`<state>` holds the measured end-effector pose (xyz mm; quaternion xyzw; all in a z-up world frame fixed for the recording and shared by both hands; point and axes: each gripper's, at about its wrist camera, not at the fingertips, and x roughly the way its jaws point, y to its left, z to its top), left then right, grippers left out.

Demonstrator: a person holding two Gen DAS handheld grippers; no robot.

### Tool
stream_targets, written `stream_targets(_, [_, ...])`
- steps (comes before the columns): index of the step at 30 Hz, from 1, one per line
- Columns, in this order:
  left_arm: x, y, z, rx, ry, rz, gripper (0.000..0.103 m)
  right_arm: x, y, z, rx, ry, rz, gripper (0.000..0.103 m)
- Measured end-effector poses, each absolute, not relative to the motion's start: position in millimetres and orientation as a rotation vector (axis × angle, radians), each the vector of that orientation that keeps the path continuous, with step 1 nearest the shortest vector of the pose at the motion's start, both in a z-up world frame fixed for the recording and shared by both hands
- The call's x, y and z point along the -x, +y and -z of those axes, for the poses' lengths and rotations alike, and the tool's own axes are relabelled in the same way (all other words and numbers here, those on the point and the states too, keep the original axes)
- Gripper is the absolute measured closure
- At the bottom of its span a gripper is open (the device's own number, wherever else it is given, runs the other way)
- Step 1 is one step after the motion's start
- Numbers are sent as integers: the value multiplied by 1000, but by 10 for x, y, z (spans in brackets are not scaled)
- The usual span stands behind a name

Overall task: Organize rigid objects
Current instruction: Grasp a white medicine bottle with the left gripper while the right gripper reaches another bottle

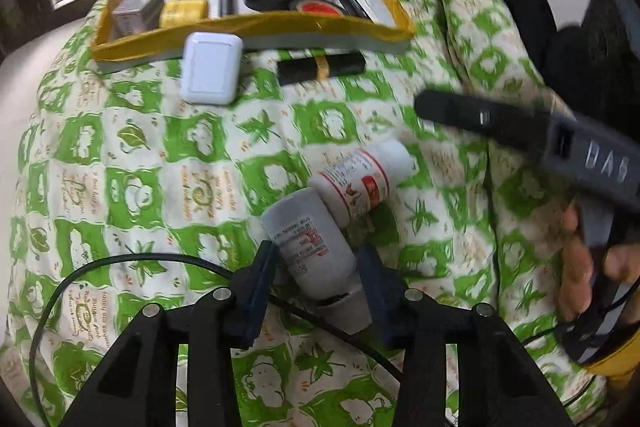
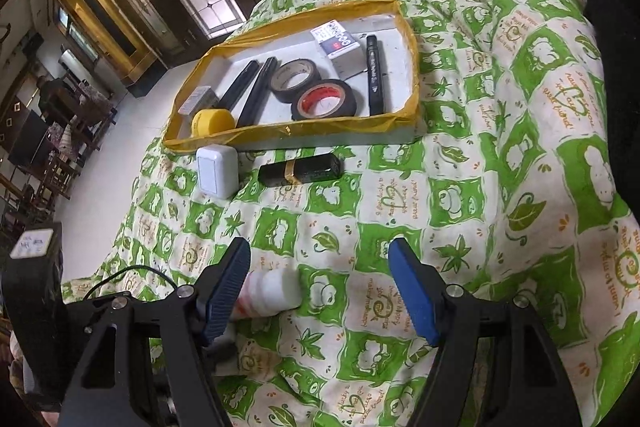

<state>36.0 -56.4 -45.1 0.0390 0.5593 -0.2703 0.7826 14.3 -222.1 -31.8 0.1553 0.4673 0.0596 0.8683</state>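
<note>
Green-and-cream patterned quilt [image 1: 132, 155] as work surface, with shallow white tray edged in yellow tape [image 1: 248, 31] at far side. Inside tray: black roll of tape [image 2: 294, 75], black roll of tape with red core [image 2: 324, 101], yellow round tape-measure case [image 2: 212, 121], two black pens [image 2: 250, 87] side by side, black marker [image 2: 374, 77] along right wall, small printed carton [image 2: 334, 41] at back, second small carton [image 2: 196, 101] at left.

Just outside near wall of tray: white rounded-rectangle plastic case [image 1: 210, 67], touching or nearly touching tray wall, and black cylindrical tube with gold band [image 1: 322, 67] lying on its side to the right of case.

Nearer on quilt: grey plastic bottle with red-printed label [image 1: 308, 243] lying on its side between fingers of left gripper [image 1: 316, 283]; jaws partly closed and flanking bottle, actual contact not discernible. White plastic bottle with red-and-white label [image 1: 356, 183] lying on its side, touching far end of grey bottle.

Right gripper [image 2: 320, 291] with jaws wide open and holding nothing, blue pads well apart, hovering over quilt; white bottle's cap end just beside its left finger. In left wrist view, right gripper seen from the side, blurred, near white bottle.
</note>
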Motion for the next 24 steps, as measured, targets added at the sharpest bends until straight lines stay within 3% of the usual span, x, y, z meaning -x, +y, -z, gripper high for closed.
stream_targets(7, [-490, -577, 532, -75, 1234, 552, 60, -164, -2082, 430, -311, 1044, -196, 47])
stream_targets(24, [-601, -244, 472, 14, 1168, 334, 61, -103, -1847, 549, -322, 1102, -256, 47])
